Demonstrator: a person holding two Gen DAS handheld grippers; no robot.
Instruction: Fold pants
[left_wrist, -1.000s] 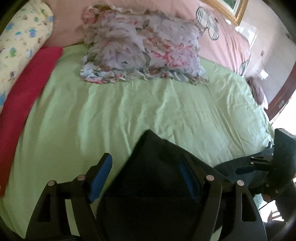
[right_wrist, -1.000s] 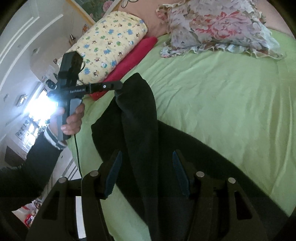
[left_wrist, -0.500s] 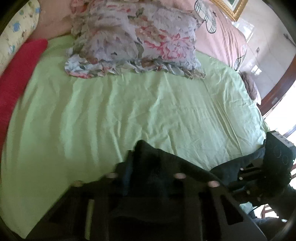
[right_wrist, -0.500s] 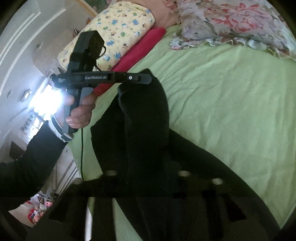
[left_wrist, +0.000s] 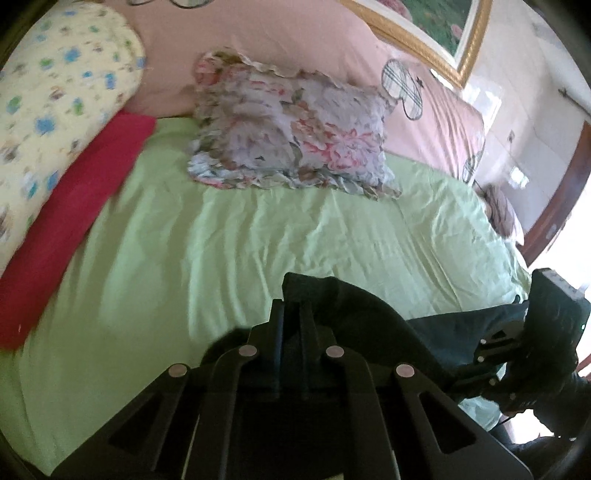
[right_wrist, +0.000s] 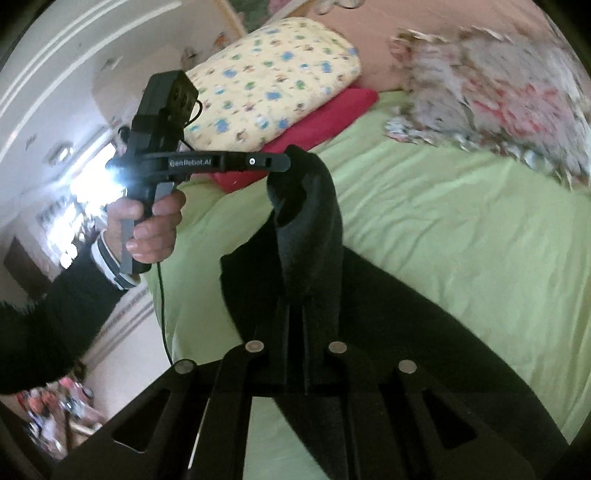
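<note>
Black pants (left_wrist: 354, 317) lie on the near part of a green bed sheet (left_wrist: 229, 236). My left gripper (left_wrist: 291, 310) is shut on one edge of them, the cloth bunched at its tips. The right wrist view shows that same left gripper (right_wrist: 284, 162) in a person's hand (right_wrist: 147, 225), lifting a fold of the pants (right_wrist: 310, 229) off the sheet. My right gripper (right_wrist: 293, 306) is shut on the pants too, lower down the same raised fold. In the left wrist view the right gripper (left_wrist: 491, 350) sits at the far right, on dark cloth.
A floral pillow (left_wrist: 295, 140) lies at the head of the bed, with a yellow patterned bolster (left_wrist: 55, 118) and a red cushion (left_wrist: 74, 199) along the left side. A pink headboard cover (left_wrist: 258, 40) stands behind. The bed edge drops off near the person's sleeve (right_wrist: 48, 310).
Both grippers went from open around the pants to shut on them. Both then lifted, and the fold in the left gripper rose off the sheet.
</note>
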